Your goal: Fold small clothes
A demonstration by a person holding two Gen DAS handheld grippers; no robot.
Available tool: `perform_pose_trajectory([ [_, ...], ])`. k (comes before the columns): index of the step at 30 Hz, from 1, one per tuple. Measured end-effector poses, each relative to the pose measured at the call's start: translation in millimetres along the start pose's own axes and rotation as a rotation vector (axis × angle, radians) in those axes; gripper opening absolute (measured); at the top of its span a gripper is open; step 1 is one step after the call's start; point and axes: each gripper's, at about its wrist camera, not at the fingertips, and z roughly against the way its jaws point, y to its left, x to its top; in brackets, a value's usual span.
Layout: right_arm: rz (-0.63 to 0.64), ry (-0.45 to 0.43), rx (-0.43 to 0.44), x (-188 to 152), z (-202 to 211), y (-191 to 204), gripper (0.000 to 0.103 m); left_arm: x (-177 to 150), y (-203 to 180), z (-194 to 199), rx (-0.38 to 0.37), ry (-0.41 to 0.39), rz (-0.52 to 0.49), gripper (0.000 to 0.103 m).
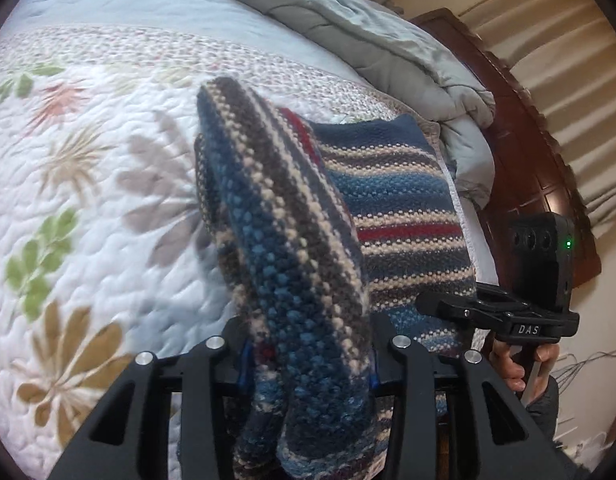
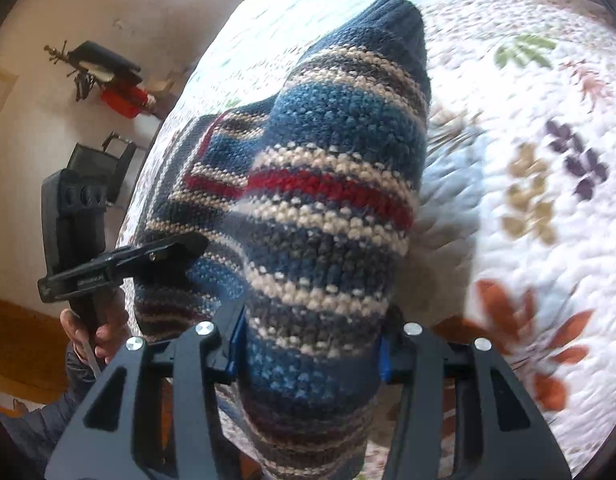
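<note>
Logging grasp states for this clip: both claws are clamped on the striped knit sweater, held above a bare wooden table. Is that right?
Not quite. The left claw and right claw do each clamp the striped knit sweater, but beneath it lies a floral quilt on a bed, not a wooden table. Both wrist views show it.

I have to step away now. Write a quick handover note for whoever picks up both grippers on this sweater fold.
Left gripper: shut on a bunched part of the striped knit sweater, lifted off the bed.
Right gripper: shut on another bunched part of the same sweater, its navy ribbed edge sticking up ahead.
The rest of the sweater drapes onto the floral quilt; a grey comforter is heaped near the headboard.
Done: both grips taken, sweater raised.
Left: lay it over into a fold, flatten, release. How many folds are already in, I cannot tell.
</note>
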Motion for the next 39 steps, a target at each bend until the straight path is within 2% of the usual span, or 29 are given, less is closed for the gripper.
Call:
perform_pose_trajectory([
  [4, -0.029, 0.001, -0.009, 10.2, -2.7, -32.4, 0.048, 7.9, -1.4, -24.9, 0.008, 0.019, 0.017, 0.041],
  [8, -0.087, 0.031, -0.007, 6.3, -25.7, -60.8, 0.050, 5.5, 9.7, -49.1, 0.041, 0.061, 0.037, 0.041],
  [13, -0.104, 0.010, 0.029, -2.1, -32.7, -75.0, 0.056, 5.9, 17.6, -69.2, 0.039, 0.081, 0.068, 0.049],
  [17, -0.093, 0.007, 0.038, -6.6, -27.8, -80.0, 0.065, -1.5, 24.7, -60.0, 0.045, 0.076, 0.065, 0.053],
  [22, -0.092, -0.026, 0.041, -30.5, 4.9, -75.7, 0.074, -22.9, 26.2, -19.3, 0.057, 0.059, 0.076, 0.055],
  [25, -0.077, -0.008, 0.037, -52.4, 17.6, -72.1, 0.074, -47.2, 10.6, 1.4, 0.133, 0.042, 0.017, 0.055],
  [29, -0.052, 0.023, -0.024, -85.9, 20.3, -55.2, 0.075, -78.2, -5.5, 7.9, 0.227, 0.027, -0.019, 0.056],
  [31, -0.057, 0.033, -0.023, -96.6, 16.8, -50.0, 0.072, -88.0, -3.8, 9.2, 0.268, 0.017, -0.015, 0.056],
  [32, -0.057, 0.036, -0.023, -100.5, 14.2, -48.2, 0.060, -91.2, -2.5, 9.0, 0.280, 0.013, -0.014, 0.057],
  [34, -0.071, 0.049, -0.023, -105.2, 6.8, -46.5, 0.047, -95.8, 0.3, 1.0, 0.317, 0.024, 0.001, 0.058],
  [35, -0.084, 0.048, -0.031, -106.9, 3.5, -47.7, 0.046, -97.8, 6.5, -4.2, 0.347, 0.038, 0.026, 0.058],
  [39, -0.119, 0.050, -0.046, -111.6, -6.7, -56.7, 0.041, -102.2, 28.9, -12.8, 0.340, 0.053, 0.099, 0.059],
])
